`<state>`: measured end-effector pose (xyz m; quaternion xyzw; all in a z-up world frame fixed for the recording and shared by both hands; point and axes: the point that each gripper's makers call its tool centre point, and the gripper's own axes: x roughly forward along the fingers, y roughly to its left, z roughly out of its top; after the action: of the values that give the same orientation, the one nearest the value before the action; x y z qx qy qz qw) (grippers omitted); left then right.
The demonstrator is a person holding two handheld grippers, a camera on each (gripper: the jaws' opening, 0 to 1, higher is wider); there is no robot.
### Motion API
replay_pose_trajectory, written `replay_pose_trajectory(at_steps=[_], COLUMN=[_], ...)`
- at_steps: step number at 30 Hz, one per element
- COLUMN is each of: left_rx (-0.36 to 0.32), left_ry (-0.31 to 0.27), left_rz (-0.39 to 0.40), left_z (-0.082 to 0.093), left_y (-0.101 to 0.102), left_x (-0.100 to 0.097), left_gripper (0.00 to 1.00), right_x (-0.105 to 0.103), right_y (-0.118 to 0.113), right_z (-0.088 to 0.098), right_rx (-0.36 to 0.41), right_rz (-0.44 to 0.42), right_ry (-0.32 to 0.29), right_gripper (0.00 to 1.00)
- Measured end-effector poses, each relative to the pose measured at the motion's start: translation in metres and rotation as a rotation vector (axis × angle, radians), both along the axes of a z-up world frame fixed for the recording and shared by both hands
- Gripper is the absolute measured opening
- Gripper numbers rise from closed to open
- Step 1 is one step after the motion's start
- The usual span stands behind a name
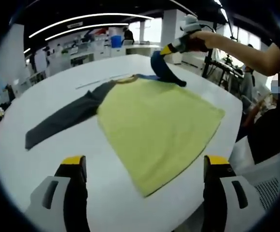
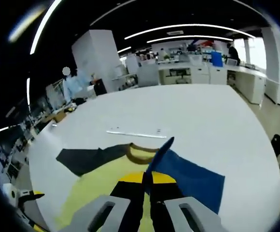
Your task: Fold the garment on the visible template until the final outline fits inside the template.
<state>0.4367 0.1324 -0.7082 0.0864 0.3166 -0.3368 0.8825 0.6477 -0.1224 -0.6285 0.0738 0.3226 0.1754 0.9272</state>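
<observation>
A yellow shirt (image 1: 154, 121) lies flat on the white table (image 1: 48, 159), its dark grey sleeve (image 1: 63, 118) stretched out to the left. My right gripper (image 1: 170, 49) is shut on the blue sleeve (image 1: 165, 70) and holds it lifted above the shirt's far edge. In the right gripper view the jaws (image 2: 147, 181) pinch the blue sleeve (image 2: 190, 179), with the collar (image 2: 140, 152), grey sleeve (image 2: 89, 158) and yellow body (image 2: 99, 188) beyond. My left gripper (image 1: 146, 164) is open over the table's near edge, short of the shirt's hem, with nothing between its jaws.
A thin pale strip (image 1: 101, 81) lies on the table beyond the collar, and is the same strip (image 2: 135, 134) in the right gripper view. A person's arm (image 1: 241, 50) reaches in from the right. Desks, shelves and people stand around the round table.
</observation>
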Motion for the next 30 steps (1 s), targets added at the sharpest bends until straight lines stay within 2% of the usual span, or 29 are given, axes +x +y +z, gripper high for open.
replay_pose_trajectory(at_steps=[4, 9, 15, 30], left_rx=[0.004, 0.01, 0.012, 0.015], left_ry=[-0.001, 0.004, 0.013, 0.011], left_rz=[0.001, -0.002, 0.007, 0.019], left_z=[0.0, -0.002, -0.004, -0.004], left_y=[0.0, 0.002, 0.005, 0.01], left_x=[0.0, -0.002, -0.004, -0.003], left_gripper=[0.98, 0.98, 0.98, 0.98], right_x=[0.001, 0.002, 0.02, 0.025], right_y=[0.016, 0.036, 0.051, 0.101], right_z=[-0.001, -0.008, -0.015, -0.01], right_rx=[-0.023, -0.029, -0.032, -0.048], right_rz=[0.033, 0.074, 0.107, 0.195], right_ry=[-0.006, 0.015, 0.028, 0.016], right_gripper=[0.0, 0.0, 0.0, 0.0])
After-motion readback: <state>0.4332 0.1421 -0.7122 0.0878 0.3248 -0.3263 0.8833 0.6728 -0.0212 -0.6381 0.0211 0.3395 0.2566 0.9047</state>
